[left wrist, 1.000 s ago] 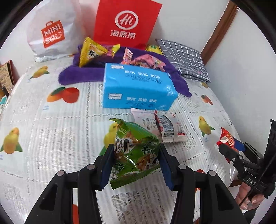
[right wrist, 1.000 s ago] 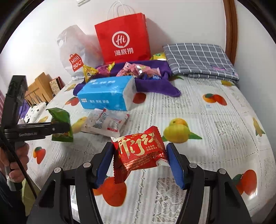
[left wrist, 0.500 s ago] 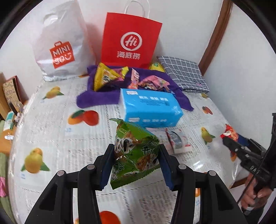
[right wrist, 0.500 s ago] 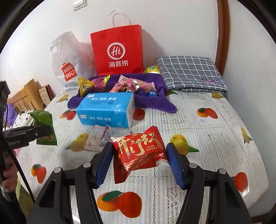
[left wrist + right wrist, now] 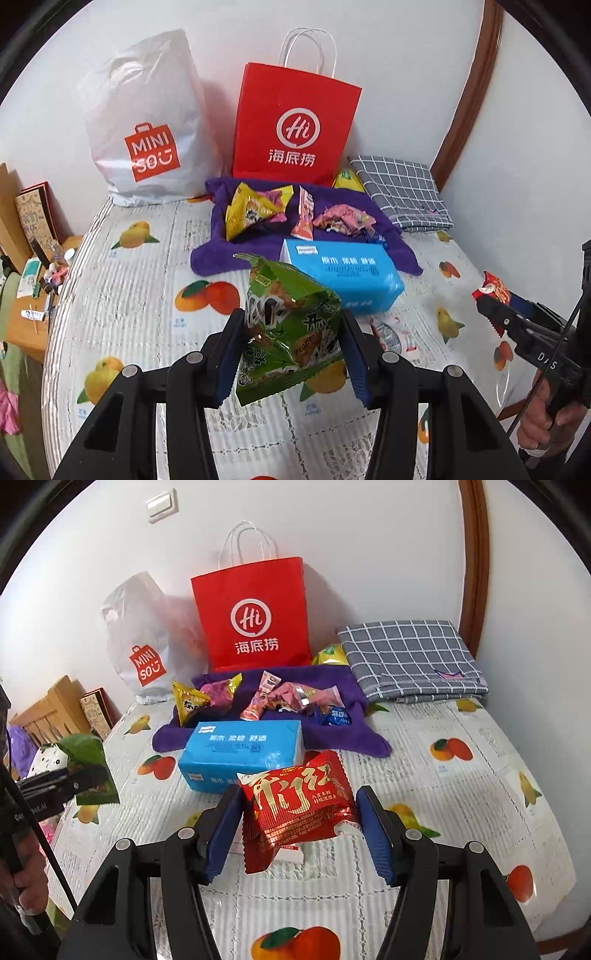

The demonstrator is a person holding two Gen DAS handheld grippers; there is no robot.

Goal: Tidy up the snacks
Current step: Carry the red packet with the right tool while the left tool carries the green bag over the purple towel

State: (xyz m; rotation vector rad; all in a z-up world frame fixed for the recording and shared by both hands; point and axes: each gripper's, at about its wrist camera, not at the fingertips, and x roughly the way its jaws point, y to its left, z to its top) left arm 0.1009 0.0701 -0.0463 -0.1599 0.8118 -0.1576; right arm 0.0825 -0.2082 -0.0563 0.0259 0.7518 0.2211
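My left gripper (image 5: 291, 354) is shut on a green snack packet (image 5: 288, 328) and holds it above the fruit-print table cover. My right gripper (image 5: 299, 830) is shut on a red snack packet (image 5: 299, 808), also held in the air. Each gripper shows in the other's view: the right one with the red packet (image 5: 495, 291), the left one with the green packet (image 5: 88, 771). Several snack packets (image 5: 258, 210) lie on a purple towel (image 5: 221, 254) at the back. A white-and-red packet (image 5: 391, 336) lies flat in front of the blue tissue pack (image 5: 343, 273).
A red paper bag (image 5: 295, 125) and a white MINISO bag (image 5: 147, 125) stand against the back wall. A folded grey checked cloth (image 5: 402, 192) lies at the back right. A wooden side table with small items (image 5: 33, 280) is at the left edge.
Both grippers have risen and pulled back with their packets held, so the table and the bags at the back look farther away and more of the wall shows.
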